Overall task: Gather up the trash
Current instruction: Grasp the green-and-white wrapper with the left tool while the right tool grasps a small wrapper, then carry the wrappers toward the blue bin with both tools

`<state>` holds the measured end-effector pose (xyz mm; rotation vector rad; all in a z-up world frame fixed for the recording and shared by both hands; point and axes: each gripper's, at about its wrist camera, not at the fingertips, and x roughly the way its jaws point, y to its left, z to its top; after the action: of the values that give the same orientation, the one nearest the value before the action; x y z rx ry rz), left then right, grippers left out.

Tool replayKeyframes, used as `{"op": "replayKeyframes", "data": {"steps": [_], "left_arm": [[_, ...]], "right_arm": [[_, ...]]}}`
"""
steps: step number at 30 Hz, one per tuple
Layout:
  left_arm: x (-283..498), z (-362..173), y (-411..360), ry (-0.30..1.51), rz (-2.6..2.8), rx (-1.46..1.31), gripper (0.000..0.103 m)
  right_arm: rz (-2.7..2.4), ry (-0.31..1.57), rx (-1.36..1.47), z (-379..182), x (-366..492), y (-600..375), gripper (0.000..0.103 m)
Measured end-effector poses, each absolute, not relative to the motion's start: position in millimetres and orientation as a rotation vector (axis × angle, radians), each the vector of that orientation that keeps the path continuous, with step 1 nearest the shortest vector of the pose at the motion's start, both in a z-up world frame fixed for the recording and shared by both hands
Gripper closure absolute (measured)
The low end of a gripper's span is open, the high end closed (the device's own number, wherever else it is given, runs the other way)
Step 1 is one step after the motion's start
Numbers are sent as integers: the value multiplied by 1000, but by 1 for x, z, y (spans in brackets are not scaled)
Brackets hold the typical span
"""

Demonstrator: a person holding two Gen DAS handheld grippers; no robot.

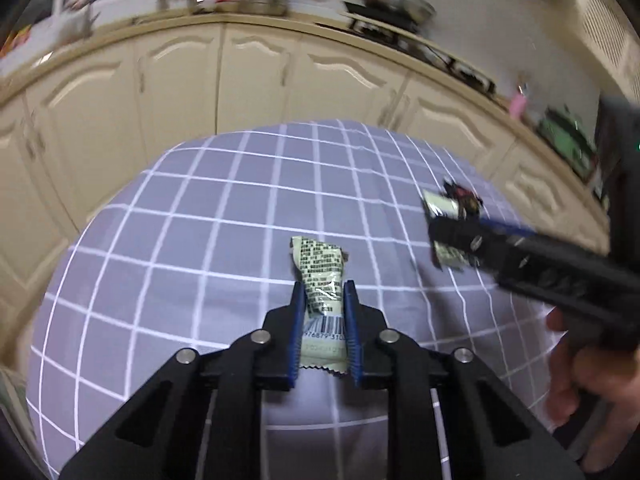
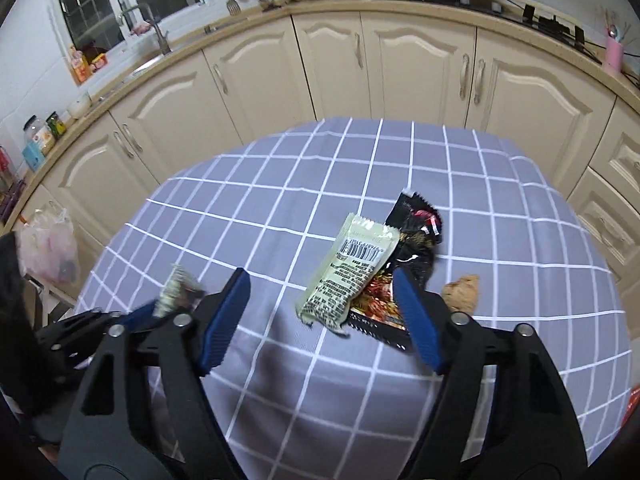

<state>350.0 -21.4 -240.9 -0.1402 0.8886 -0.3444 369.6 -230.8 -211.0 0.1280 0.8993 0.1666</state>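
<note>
My left gripper (image 1: 323, 292) is shut on a pale green snack wrapper (image 1: 320, 276) with a barcode, held over the checked tablecloth (image 1: 224, 216). It also shows blurred at the left of the right wrist view (image 2: 172, 290). My right gripper (image 2: 320, 286) is open, its jaws either side of a second pale green wrapper (image 2: 348, 268) that lies on a black and red wrapper (image 2: 416, 240). In the left wrist view the right gripper (image 1: 444, 236) hangs over those wrappers (image 1: 444, 204).
A brown crumpled scrap (image 2: 462, 288) lies right of the wrappers. A pink plastic bag (image 2: 48, 248) hangs left of the table. Cream kitchen cabinets (image 2: 400, 60) curve behind the table, with a sink (image 2: 156, 36) and cluttered counter above.
</note>
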Motion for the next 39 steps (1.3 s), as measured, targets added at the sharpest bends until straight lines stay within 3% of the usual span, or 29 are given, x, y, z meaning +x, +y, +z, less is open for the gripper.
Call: {"op": "replayKeyframes", "data": {"steps": [4, 6, 8, 11, 18, 28, 39], "left_arm": [[345, -238, -8, 845, -312, -189, 85], [344, -236, -6, 835, -317, -192, 84], [342, -235, -4, 831, -323, -192, 84], [339, -233, 0, 820, -326, -198, 84], [333, -232, 7, 804, -317, -240, 84], [304, -213, -1, 727, -334, -200, 84], [223, -148, -74, 604, -434, -143, 84]], "right_arm": [[160, 900, 69, -226, 375, -222, 37], [125, 892, 28, -226, 374, -219, 51], [115, 884, 42, -226, 374, -223, 73], [123, 880, 41, -227, 373, -227, 80], [195, 854, -40, -221, 356, -201, 84], [258, 756, 71, -179, 288, -228, 84], [235, 593, 192, -117, 187, -313, 84]]}}
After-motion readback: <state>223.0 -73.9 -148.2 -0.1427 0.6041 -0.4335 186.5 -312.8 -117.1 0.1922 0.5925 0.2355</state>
